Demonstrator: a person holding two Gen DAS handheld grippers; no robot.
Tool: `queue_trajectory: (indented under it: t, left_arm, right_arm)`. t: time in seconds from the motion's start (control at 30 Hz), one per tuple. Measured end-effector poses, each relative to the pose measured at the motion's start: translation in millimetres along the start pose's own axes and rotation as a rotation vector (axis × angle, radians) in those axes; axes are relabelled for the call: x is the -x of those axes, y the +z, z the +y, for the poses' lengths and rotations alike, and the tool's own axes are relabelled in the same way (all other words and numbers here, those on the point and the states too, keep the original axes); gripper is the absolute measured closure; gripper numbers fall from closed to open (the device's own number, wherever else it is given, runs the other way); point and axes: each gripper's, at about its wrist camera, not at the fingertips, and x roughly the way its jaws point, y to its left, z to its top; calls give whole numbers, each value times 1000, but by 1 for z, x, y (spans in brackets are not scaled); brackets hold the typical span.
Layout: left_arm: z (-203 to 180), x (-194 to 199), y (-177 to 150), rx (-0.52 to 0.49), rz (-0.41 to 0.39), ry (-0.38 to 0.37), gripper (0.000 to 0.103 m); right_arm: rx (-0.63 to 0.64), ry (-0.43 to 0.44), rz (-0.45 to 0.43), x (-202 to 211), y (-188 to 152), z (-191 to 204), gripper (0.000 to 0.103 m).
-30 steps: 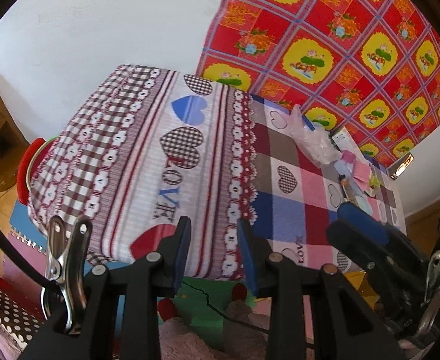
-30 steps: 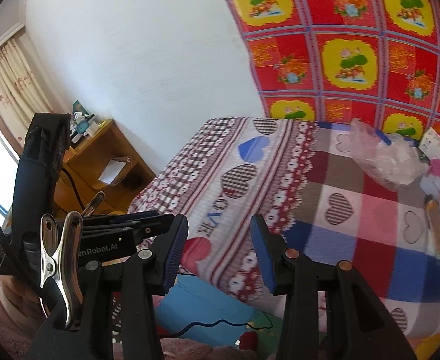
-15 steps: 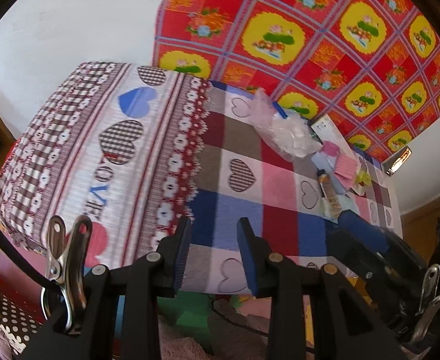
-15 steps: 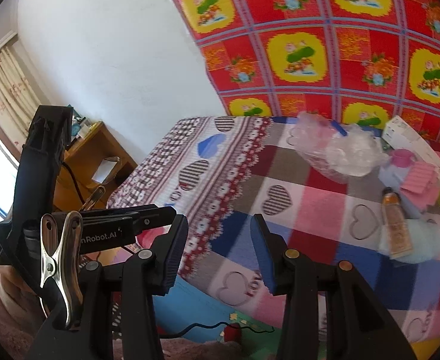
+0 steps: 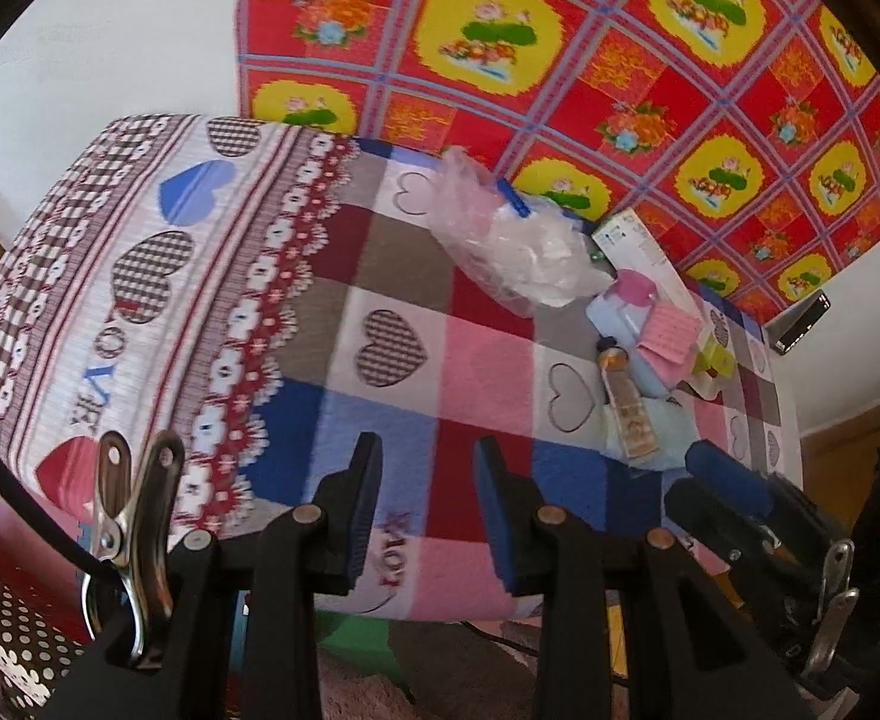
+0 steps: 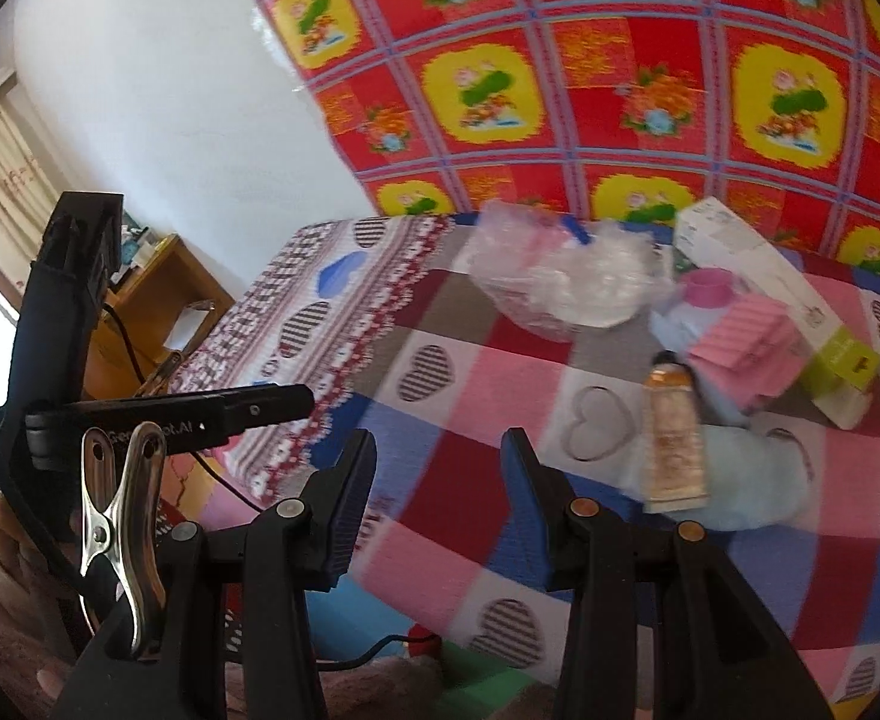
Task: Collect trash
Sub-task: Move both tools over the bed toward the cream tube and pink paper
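I see the trash spread over the far right part of the cloth-covered table (image 6: 481, 396). A crumpled clear plastic bag (image 6: 565, 276) lies farthest left. Right of it sit a pink-capped pale blue bottle (image 6: 694, 306), a pink ribbed pad (image 6: 751, 348) and a long white box (image 6: 751, 264). A cream tube (image 6: 673, 438) lies nearer, flat, its dark cap pointing away, resting on a pale blue sheet (image 6: 757, 486).

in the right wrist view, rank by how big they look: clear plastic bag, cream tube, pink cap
1. clear plastic bag
2. cream tube, nearer the camera, which enlarges it
3. pink cap
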Motion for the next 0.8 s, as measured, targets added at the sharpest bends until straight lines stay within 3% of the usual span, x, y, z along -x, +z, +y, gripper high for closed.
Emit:
queue_trajectory:
  t: [0.53,0.8]
  left_arm:
    - [-91,-56,3,-18,77,-28,70]
    - [-130,-81,7,-59,112,-37,70]
  right_arm:
    - [-47,-66,58,14,-7,-103,58]
    - [-74,-80,81,12,-15,-135,58]
